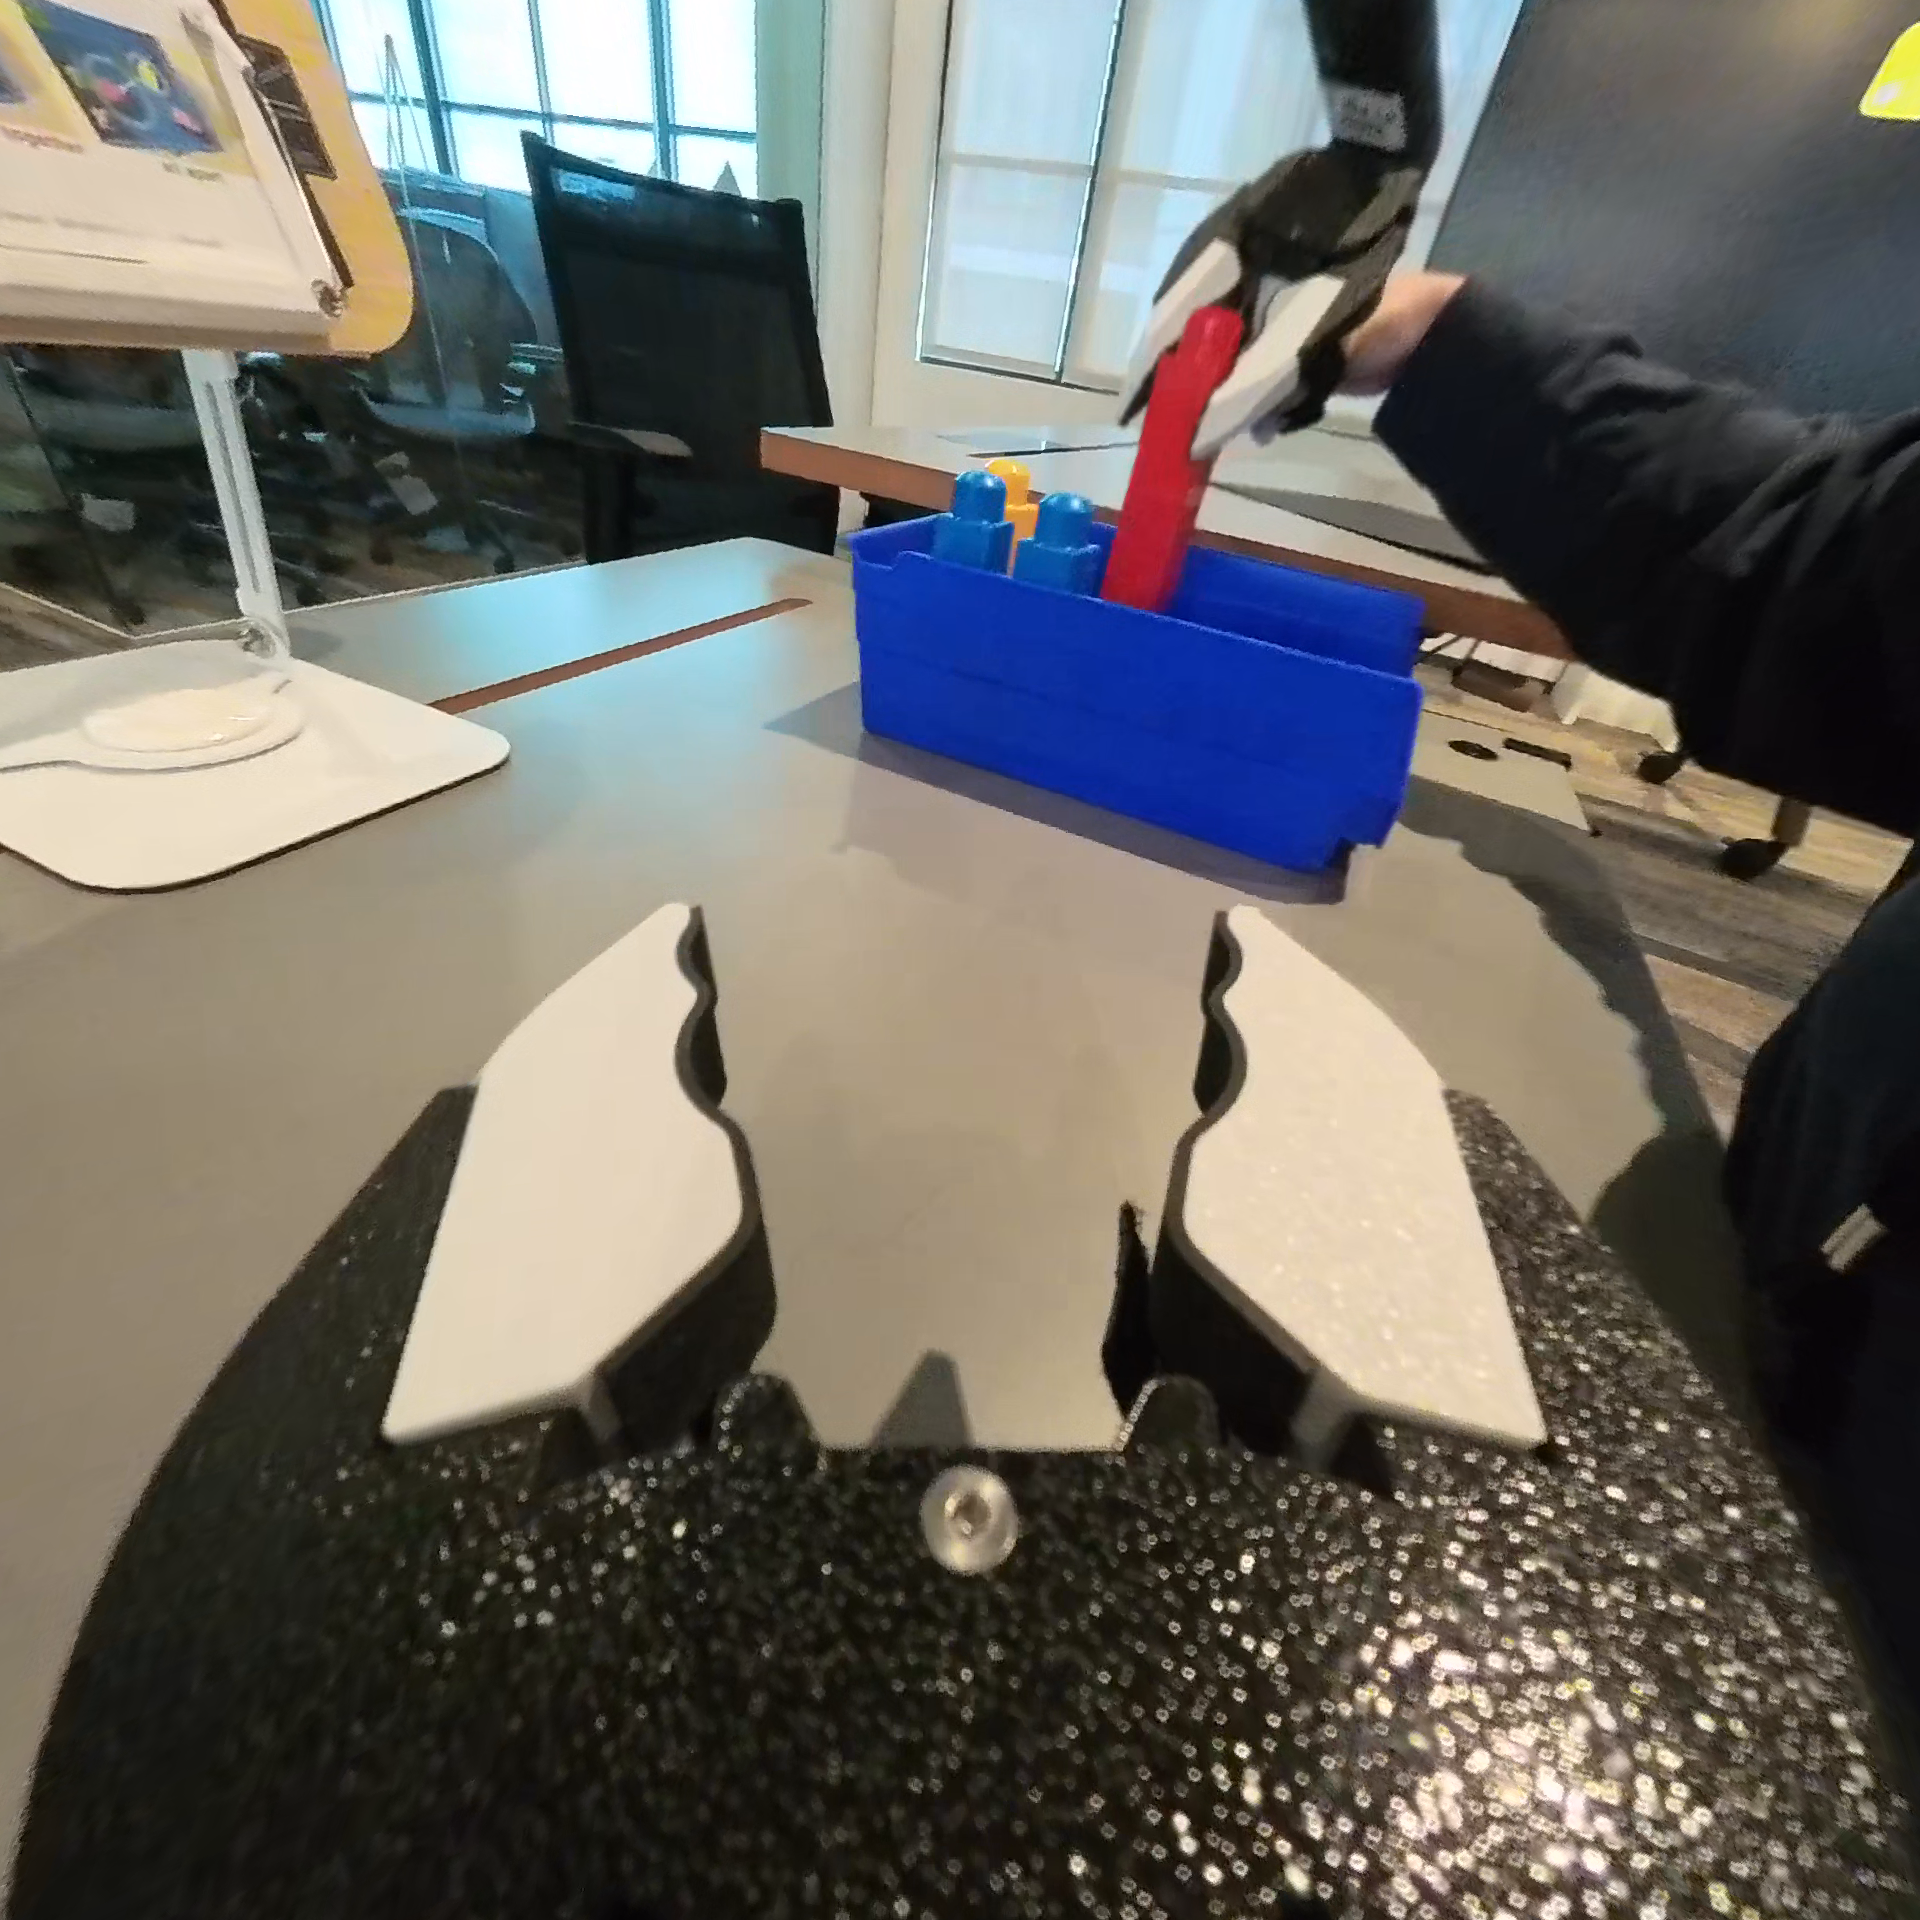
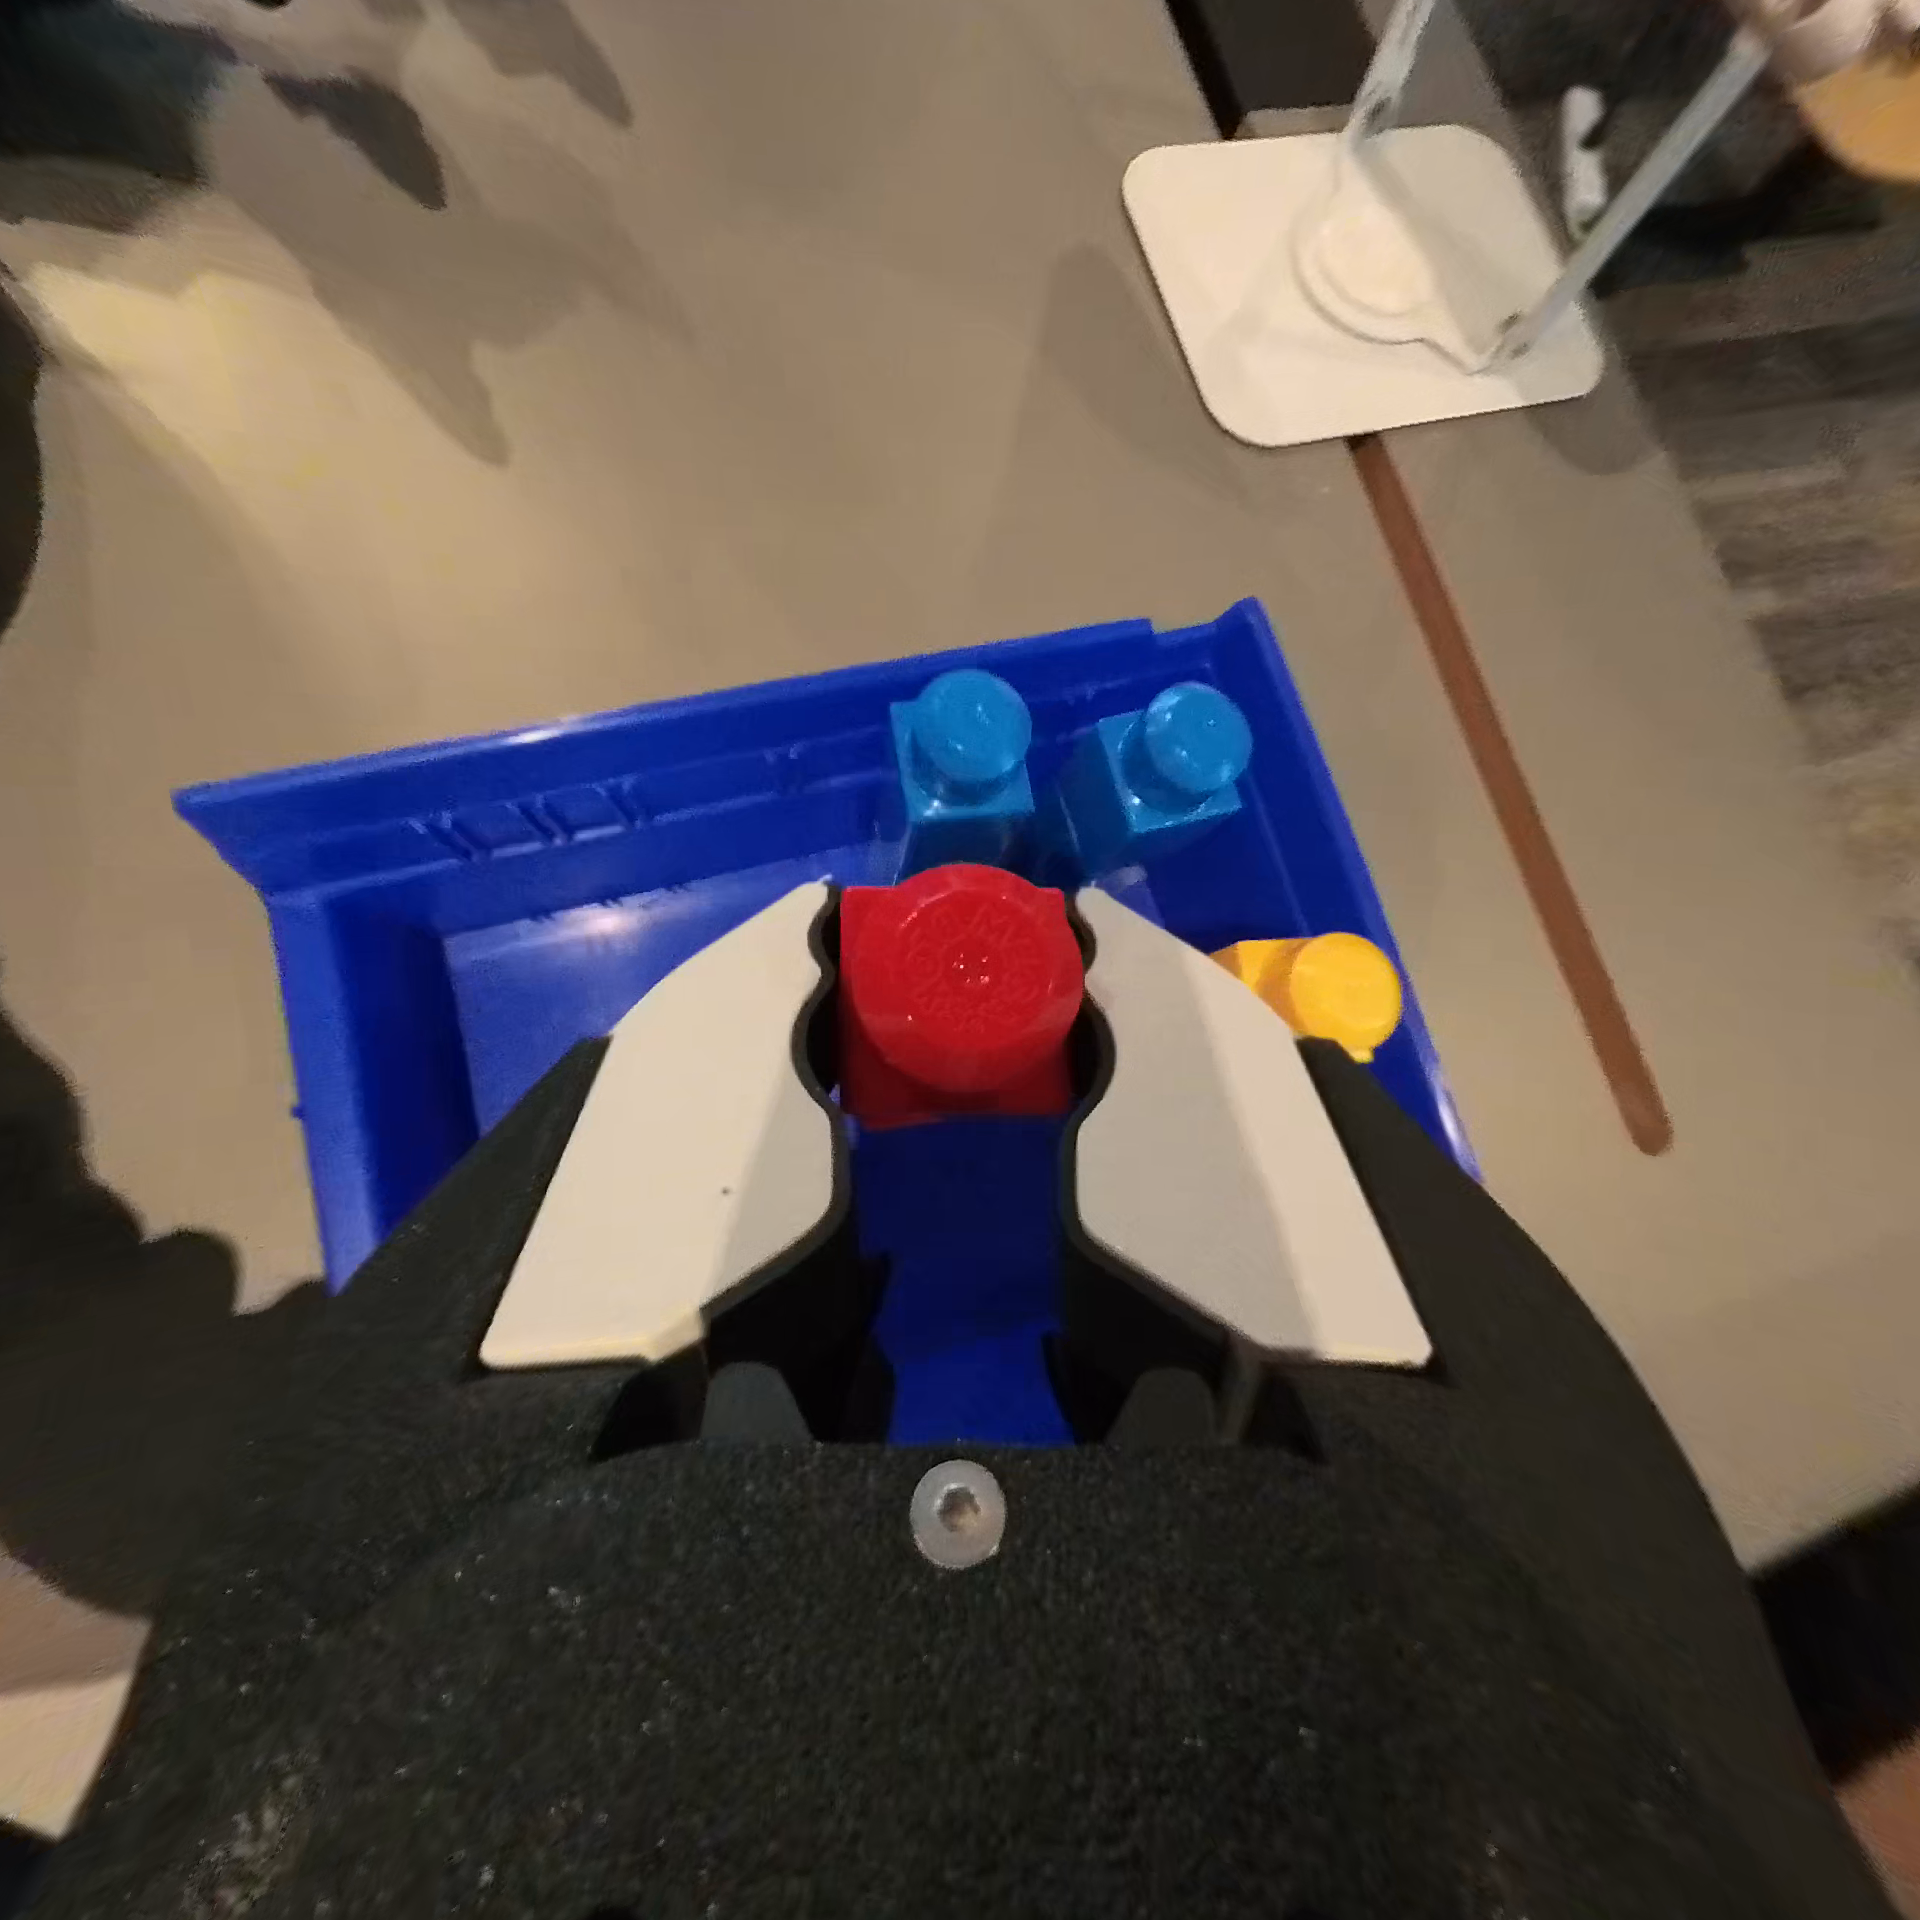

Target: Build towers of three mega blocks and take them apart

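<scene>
**Right claw holds the red stack over the bin, left claw waits empty**

On my right side, the right gripper [image 2: 956, 904] is closed on a red block tower [image 2: 956, 997]. The two pale fingers [image 2: 717, 1081] press the top block from both sides, and I look straight down on its round stud. From the left wrist view I see the same red tower [image 1: 1169, 457] as a long, tilted column. Its upper end sits between the fingers of the right gripper [image 1: 1205, 364] and its lower end reaches down inside the blue bin [image 1: 1132, 707]. I cannot tell if the bottom of the tower touches the bin floor.

The bin stands on the grey table [image 1: 520, 987]. Inside it, at the far end from my right camera, two blue blocks [image 2: 961, 769] stand upright side by side along the wall. A yellow block [image 2: 1320, 992] lies near the corner, just beside the right finger. In the left wrist view the blue blocks [image 1: 1055, 545] and the yellow one [image 1: 1013, 488] show above the bin rim, to the left of the red tower.

My left gripper [image 1: 961, 925] is open, with nothing between its fingers, only bare table. It is held low over the table, well apart from the bin.

A white stand base [image 1: 260, 758] with a clear post sits on the table to the left, and a black chair [image 1: 675, 343] stands behind the table.
</scene>
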A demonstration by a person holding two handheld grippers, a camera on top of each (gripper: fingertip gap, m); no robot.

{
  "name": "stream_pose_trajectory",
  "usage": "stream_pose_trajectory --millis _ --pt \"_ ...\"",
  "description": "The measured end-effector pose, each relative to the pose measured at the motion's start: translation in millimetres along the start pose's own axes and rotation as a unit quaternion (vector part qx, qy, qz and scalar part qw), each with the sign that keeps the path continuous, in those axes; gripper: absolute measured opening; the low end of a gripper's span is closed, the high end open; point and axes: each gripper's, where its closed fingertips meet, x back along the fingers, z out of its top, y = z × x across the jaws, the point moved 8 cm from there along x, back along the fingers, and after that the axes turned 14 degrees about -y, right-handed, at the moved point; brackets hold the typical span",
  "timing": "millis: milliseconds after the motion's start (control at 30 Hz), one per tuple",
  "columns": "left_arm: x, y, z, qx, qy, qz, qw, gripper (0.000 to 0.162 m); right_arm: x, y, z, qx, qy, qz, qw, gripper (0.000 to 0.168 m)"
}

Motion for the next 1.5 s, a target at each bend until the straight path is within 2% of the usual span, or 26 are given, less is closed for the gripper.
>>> stream_pose_trajectory --millis 233,700,1167,1333,1500 --pt "-8 -1 -1 0.012 -0.003 0.013 1.0 0.088 -44 17 -17 0.006 0.011 0.043 0.999 0.04" --pt "-16 -4 -4 0.023 -0.017 0.01 1.0 0.084 -64 18 -23 0.051 -0.006 0.061 0.997 0.041" --pt "-17 -5 -6 0.028 -0.019 0.003 0.999 0.083 -65 17 -24 0.049 -0.01 0.063 0.997 0.045" --pt "-17 -6 -6 0.03 -0.017 0.001 0.999 0.083 -52 16 -19 0.051 0.006 0.046 0.998 0.046" --pt "-16 -7 -6 0.032 -0.016 -0.002 0.999 0.083 -28 12 -9 0.052 0.017 -0.004 0.999 0.05"
